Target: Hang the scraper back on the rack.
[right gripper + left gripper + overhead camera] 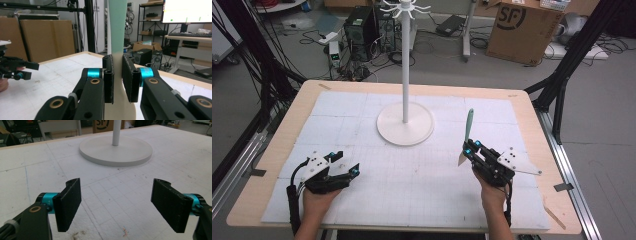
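right gripper [468,149] clamps spatula [467,131] upright – white stand [405,122] beyond; left gripper [346,165] agape, empty.

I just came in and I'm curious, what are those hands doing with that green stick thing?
A person holds a tool in each hand at a white table. The right tool is shut on a spatula with a green handle, standing it up. The left tool is open, holding nothing. A white hook stand waits in the middle.

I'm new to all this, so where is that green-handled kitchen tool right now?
The green-handled tool is clamped in the right claw, at the right of the high view, handle pointing up, just right of the white stand's round base.
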### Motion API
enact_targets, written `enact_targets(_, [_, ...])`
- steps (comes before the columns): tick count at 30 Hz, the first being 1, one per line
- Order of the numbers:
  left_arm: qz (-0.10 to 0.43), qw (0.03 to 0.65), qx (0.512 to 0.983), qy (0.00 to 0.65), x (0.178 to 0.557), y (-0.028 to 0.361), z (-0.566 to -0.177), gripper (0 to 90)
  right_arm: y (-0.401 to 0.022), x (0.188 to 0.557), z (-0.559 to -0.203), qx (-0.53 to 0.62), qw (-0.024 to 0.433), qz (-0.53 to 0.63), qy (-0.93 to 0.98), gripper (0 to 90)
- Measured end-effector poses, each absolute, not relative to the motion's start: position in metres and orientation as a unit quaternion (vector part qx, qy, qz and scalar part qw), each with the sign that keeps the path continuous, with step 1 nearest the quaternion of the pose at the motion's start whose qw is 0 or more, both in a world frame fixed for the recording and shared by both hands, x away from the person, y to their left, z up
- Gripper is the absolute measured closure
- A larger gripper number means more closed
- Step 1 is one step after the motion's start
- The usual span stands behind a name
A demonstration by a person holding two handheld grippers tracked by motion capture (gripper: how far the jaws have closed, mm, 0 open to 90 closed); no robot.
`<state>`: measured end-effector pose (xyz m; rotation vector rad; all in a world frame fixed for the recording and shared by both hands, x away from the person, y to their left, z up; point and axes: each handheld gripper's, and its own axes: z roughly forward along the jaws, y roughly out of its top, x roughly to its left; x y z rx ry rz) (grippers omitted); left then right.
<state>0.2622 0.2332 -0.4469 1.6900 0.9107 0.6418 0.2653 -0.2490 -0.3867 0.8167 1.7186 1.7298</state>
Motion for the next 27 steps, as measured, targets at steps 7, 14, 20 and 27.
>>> enact_targets(7, [0.269, 0.531, 0.708, 0.381, 0.262, 0.233, -0.447, 24.9, -0.244, 0.268, -0.377, 0.300, 0.288, 0.648, 0.638, 80.5])
enact_targets(14, [0.268, 0.531, 0.708, 0.381, 0.262, 0.233, -0.447, 24.9, -0.236, 0.273, -0.365, 0.292, 0.290, 0.649, 0.640, 80.5])
enact_targets(20, [0.267, 0.531, 0.709, 0.380, 0.263, 0.233, -0.447, 24.9, -0.228, 0.282, -0.358, 0.283, 0.285, 0.649, 0.646, 80.6])
enact_targets(27, [0.268, 0.530, 0.709, 0.380, 0.262, 0.233, -0.447, 25.0, -0.225, 0.289, -0.348, 0.278, 0.280, 0.652, 0.647, 80.5])
